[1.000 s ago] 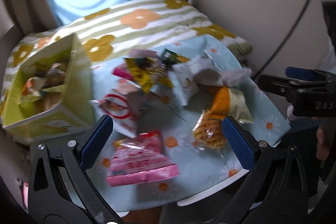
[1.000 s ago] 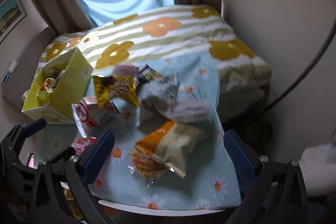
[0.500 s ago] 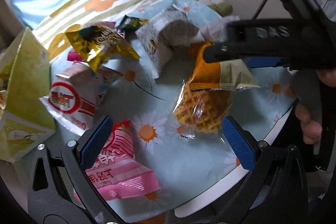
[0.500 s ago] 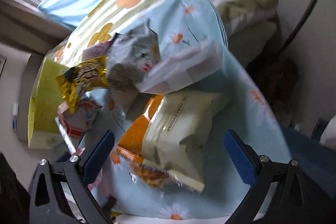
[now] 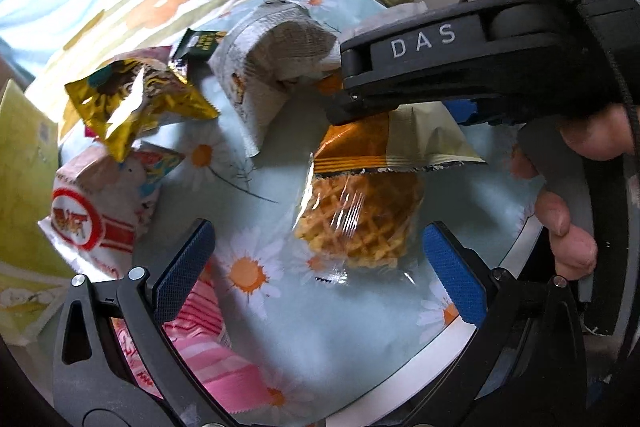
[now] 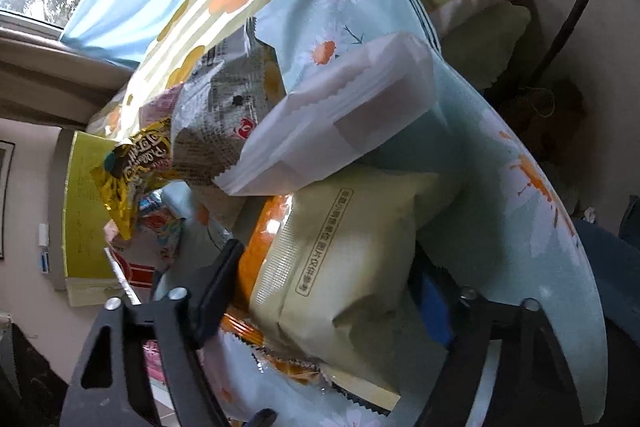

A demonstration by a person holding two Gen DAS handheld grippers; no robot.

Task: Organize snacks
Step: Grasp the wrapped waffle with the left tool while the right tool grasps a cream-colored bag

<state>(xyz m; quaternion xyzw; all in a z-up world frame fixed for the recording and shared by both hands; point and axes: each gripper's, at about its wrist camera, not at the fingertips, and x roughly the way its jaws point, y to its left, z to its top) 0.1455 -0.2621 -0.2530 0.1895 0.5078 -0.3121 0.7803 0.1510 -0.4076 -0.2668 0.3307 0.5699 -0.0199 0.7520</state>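
1. Right gripper [image 6: 320, 279] — its jaws have just been closing and now clamp the orange-and-cream snack bag [image 6: 340, 267] from both sides; in the left wrist view it comes in from the right over the same bag.
2. Left gripper [image 5: 316, 267] — jaws spread wide, nothing between the pads; it hangs over the daisy-print cloth [image 5: 360, 327], just short of the waffle packet.
3. Waffle packet [image 5: 360, 223] in clear wrap — lying on the cloth, its far edge tucked under the orange-and-cream bag.
4. White pouch [image 6: 340, 115], leaning on top of the held bag.
5. Grey pouch [image 5: 276, 67], gold bag [image 5: 136, 103], red-and-white pack [image 5: 92, 215] and pink striped pack [image 5: 212, 363], scattered to the left.
6. Yellow-green box [image 5: 24, 179], at the far left edge.
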